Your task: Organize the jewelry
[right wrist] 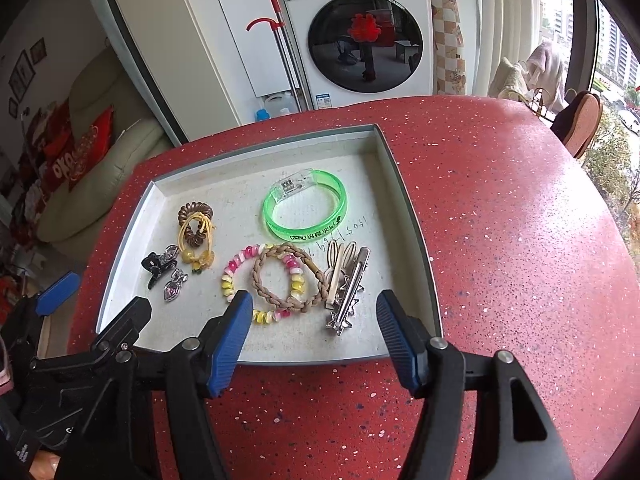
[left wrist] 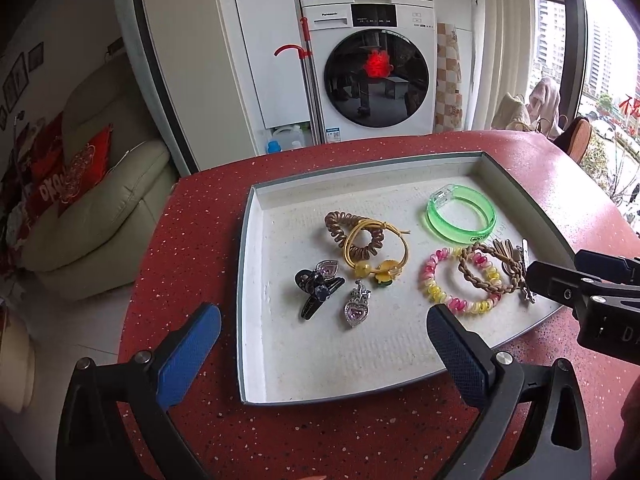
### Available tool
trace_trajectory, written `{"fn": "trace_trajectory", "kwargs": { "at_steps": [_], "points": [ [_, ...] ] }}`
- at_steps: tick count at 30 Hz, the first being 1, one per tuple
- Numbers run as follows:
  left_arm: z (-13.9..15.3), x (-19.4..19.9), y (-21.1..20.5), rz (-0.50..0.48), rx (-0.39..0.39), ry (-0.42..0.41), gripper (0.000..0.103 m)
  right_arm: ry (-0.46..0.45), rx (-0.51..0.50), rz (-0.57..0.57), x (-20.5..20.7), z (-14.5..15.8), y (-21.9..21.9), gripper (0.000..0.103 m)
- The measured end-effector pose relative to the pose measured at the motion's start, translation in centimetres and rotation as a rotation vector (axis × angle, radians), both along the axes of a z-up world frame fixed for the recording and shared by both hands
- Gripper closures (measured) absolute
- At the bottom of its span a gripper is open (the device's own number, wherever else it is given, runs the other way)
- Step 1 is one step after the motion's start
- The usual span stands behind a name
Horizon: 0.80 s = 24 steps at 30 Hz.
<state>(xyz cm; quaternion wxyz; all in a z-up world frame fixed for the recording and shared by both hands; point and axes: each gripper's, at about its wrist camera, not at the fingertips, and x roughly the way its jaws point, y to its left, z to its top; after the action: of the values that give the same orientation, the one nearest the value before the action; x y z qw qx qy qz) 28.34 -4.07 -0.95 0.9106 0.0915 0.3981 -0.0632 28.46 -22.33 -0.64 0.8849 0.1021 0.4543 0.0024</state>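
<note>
Both wrist cameras look down and forward from close above the worktop (left wrist: 192, 208), sharing the tray (left wrist: 250, 240) and washer (left wrist: 372, 64).

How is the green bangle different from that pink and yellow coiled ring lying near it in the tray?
The green bangle is one smooth, see-through band with printing on its side; the pink and yellow coil is a string of small opaque loops. The bangle lies alone, touching nothing, while a braided tan tie overlaps the coil. The bangle lies farther back in the tray, the coil nearer the grippers. Both are rings lying flat.
</note>
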Motion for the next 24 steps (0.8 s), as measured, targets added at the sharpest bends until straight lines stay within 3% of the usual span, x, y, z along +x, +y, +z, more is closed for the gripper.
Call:
{"fn": "trace_trajectory", "kwargs": {
  "at_steps": [12,24],
  "points": [
    [0.2,-1.9,1.7,0.037,-0.033,0.008,0.000,-0.012,-0.070,0.022,-1.7,0.4,0.8,0.017],
    [0.5,-4.2,3.1,0.074,-0.078,0.004,0.000,-0.047,-0.069,0.045,-3.6,0.8,1.8,0.017]
  ]
}}
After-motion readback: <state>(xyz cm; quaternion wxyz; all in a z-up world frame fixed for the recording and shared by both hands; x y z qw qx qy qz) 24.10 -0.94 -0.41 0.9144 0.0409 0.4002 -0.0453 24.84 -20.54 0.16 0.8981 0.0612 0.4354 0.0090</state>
